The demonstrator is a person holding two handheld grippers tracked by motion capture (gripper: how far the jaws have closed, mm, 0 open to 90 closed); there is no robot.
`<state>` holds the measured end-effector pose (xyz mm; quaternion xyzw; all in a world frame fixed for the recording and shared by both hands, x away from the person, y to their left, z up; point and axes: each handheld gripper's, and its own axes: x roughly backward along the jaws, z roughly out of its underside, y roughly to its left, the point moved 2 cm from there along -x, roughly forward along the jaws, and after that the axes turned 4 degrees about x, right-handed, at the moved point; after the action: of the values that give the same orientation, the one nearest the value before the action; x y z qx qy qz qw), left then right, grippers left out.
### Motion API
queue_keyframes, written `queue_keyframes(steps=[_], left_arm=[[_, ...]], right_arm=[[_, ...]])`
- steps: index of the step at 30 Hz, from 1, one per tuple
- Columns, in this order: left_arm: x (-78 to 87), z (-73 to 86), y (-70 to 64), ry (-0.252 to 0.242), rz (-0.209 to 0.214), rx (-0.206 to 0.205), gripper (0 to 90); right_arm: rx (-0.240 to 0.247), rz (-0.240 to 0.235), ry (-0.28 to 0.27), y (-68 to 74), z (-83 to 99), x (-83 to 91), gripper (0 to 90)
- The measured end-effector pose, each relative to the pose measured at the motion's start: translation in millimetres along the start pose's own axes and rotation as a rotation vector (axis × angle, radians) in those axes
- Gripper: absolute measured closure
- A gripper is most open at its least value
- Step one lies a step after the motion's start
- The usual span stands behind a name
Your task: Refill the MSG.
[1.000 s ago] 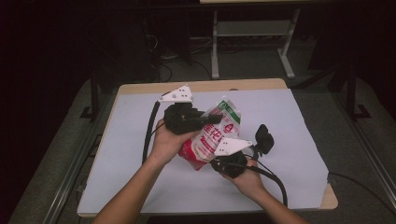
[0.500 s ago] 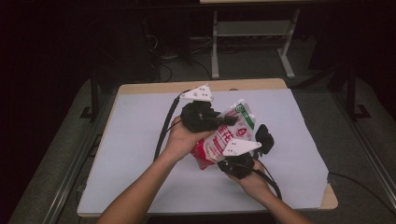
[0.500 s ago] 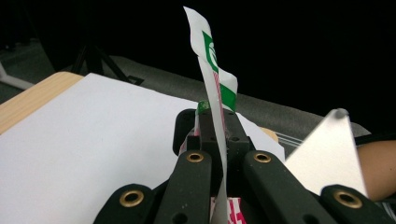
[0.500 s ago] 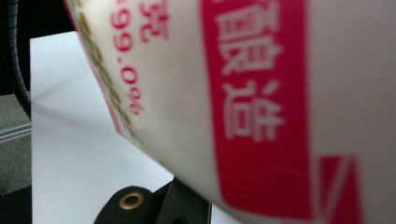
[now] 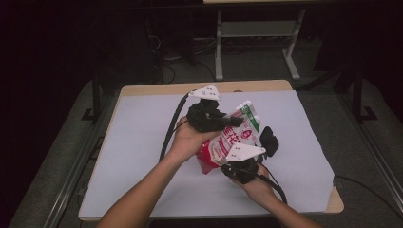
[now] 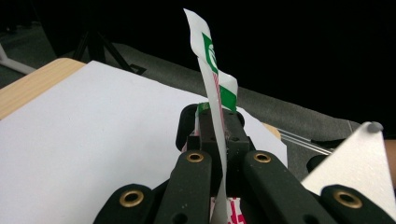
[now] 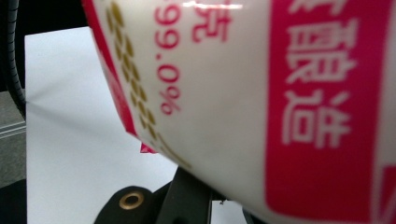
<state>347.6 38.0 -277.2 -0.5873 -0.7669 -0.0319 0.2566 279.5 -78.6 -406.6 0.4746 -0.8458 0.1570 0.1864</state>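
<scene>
A red, white and green pouch (image 5: 232, 137) with printed characters hangs tilted above the white sheet. My left gripper (image 5: 223, 121) is shut on its flat top seal; in the left gripper view the jaws pinch that thin edge (image 6: 219, 93) between them. My right gripper (image 5: 242, 166) sits at the pouch's lower end, under its grey plate. In the right gripper view the bulging pouch face (image 7: 261, 93) presses close. It covers the jaw tips, and the one linkage arm that shows stands drawn in.
The white sheet (image 5: 142, 142) covers a wooden table (image 5: 152, 89) with dark floor all around. A black object (image 5: 267, 140) rests just right of the pouch. My left gripper's cable (image 5: 171, 126) trails over the sheet. A metal stand (image 5: 256, 33) is beyond the far edge.
The left gripper has carried the pouch's top to the right and slightly away. The right gripper has shifted a little to the right, staying at the pouch's lower end.
</scene>
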Motion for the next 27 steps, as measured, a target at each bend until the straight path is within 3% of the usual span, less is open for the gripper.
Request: queue_keyframes(steps=[13, 27], left_arm=[[-10.3, -3.0, 1.8, 0.063, -0.021, 0.024, 90.0], [-18.0, -7.1, 9.0, 0.090, -0.025, 0.036, 90.0]], right_arm=[[-0.013, 0.036, -0.027, 10.7, 3.1, -0.2, 90.0], [-0.033, 0.046, -0.035, 8.5, 2.9, -4.2, 90.0]])
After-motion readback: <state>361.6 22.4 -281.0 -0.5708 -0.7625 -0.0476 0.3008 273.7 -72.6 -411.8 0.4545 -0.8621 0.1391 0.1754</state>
